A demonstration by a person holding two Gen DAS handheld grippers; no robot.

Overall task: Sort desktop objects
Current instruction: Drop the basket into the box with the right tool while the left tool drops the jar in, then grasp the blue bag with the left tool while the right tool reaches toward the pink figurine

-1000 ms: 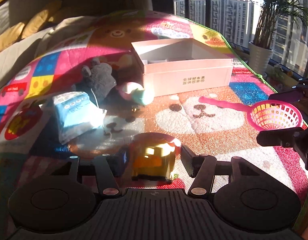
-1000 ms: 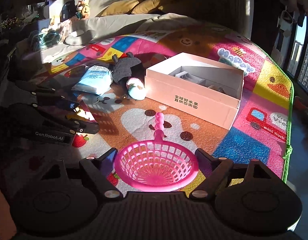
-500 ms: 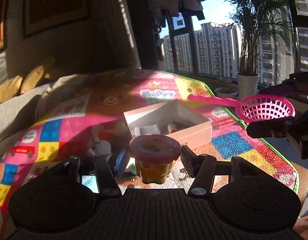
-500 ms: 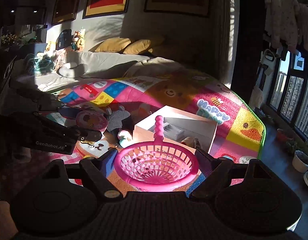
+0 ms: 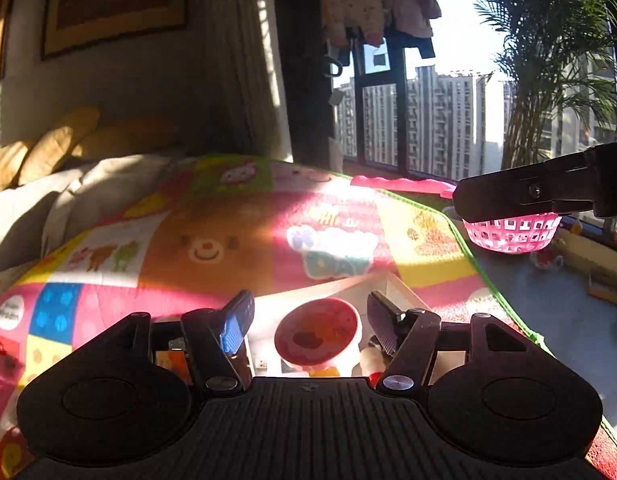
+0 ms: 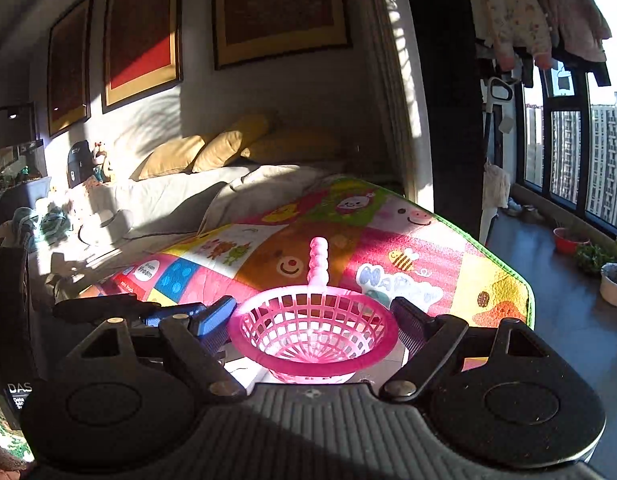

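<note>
My left gripper (image 5: 310, 320) hangs over the pink-white box (image 5: 402, 294), and its jaws are opening. A jar with a pink lid (image 5: 318, 336) sits between and below the fingers, with a gap on each side, so the pads do not press it. My right gripper (image 6: 312, 320) is shut on the rim of a pink plastic strainer basket (image 6: 312, 332), whose handle points away over the mat. In the left wrist view this basket (image 5: 512, 232) hangs at the right, held up in the air under a dark finger (image 5: 524, 192).
A colourful play mat (image 5: 212, 248) covers the surface, with its green edge (image 6: 504, 268) on the right. Behind it are a sofa with yellow cushions (image 6: 212, 152), a window, plant pots (image 6: 614, 284) on the floor and a palm (image 5: 548, 60).
Both grippers rose off the mat and moved over toward the box. The left jaws, which held the jar, have spread and the jar sits lower between them. The right still holds the basket.
</note>
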